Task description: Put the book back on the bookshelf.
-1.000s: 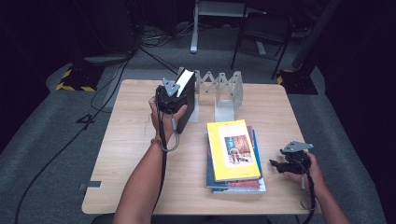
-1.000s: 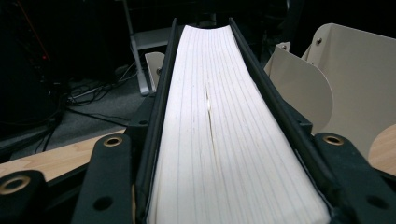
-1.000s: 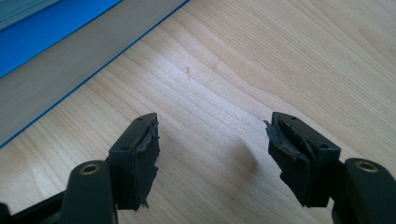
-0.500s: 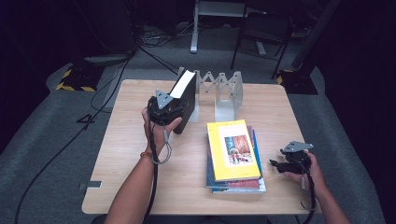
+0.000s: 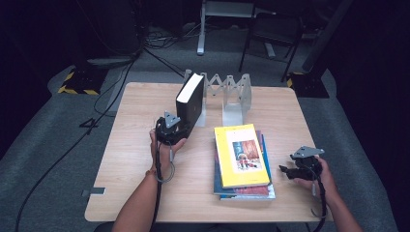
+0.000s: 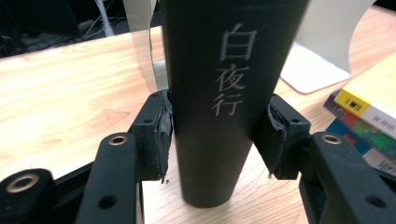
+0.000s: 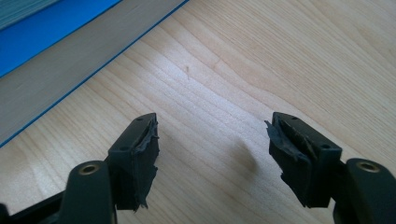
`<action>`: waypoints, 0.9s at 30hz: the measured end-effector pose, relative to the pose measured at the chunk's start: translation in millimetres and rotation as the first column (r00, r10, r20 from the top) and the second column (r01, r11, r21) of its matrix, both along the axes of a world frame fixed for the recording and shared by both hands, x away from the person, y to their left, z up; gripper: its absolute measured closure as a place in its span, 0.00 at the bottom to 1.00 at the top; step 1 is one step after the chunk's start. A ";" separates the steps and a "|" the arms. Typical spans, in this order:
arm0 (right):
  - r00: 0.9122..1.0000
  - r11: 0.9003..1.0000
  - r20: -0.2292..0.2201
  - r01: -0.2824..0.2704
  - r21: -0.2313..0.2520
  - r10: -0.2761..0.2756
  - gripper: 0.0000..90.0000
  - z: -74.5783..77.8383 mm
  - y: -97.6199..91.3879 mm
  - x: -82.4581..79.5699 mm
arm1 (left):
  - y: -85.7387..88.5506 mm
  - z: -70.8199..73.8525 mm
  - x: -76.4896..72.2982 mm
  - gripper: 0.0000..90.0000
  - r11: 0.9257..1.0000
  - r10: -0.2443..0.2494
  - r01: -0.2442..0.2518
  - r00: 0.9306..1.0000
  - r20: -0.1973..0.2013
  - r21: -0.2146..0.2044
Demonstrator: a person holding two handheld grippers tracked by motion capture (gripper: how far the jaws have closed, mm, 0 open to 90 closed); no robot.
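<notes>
The black book (image 5: 189, 101) stands on the table (image 5: 130, 145) against the left end of the grey accordion rack (image 5: 227, 92), its spine between the pads of my left gripper (image 5: 170, 130), whose jaws have just been closing on it. I judge this first book nearly placed, with release left. The stack of books (image 5: 241, 157) lies flat, unsorted. My right gripper (image 5: 290, 170) rests beside it, jaws wide and empty.
</notes>
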State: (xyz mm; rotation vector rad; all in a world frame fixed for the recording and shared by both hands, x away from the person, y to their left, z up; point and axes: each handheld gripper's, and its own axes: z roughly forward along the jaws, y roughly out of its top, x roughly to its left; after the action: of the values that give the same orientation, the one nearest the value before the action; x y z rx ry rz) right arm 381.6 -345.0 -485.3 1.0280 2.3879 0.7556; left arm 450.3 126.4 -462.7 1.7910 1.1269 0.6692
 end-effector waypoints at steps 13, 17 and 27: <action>1.000 1.000 0.001 -0.005 -0.002 0.005 0.38 -0.1 -0.9 0.1 | -20.2 4.0 18.9 0.58 0.988 0.146 -0.147 0.989 -0.031 -0.042; 1.000 1.000 0.001 -0.003 -0.002 0.003 0.38 -0.1 -1.6 0.4 | -24.8 4.9 25.7 0.58 0.986 0.162 -0.164 0.986 -0.035 -0.034; 1.000 1.000 0.001 -0.003 -0.001 0.003 0.38 -0.6 -2.0 0.8 | -33.2 7.9 43.8 0.58 0.980 0.196 -0.198 0.979 -0.061 -0.030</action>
State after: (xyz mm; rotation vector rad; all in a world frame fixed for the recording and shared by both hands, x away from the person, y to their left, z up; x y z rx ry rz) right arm 382.5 -347.1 -485.9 1.0243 2.3893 0.7552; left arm 494.1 93.2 -454.9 1.6917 1.3601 0.7122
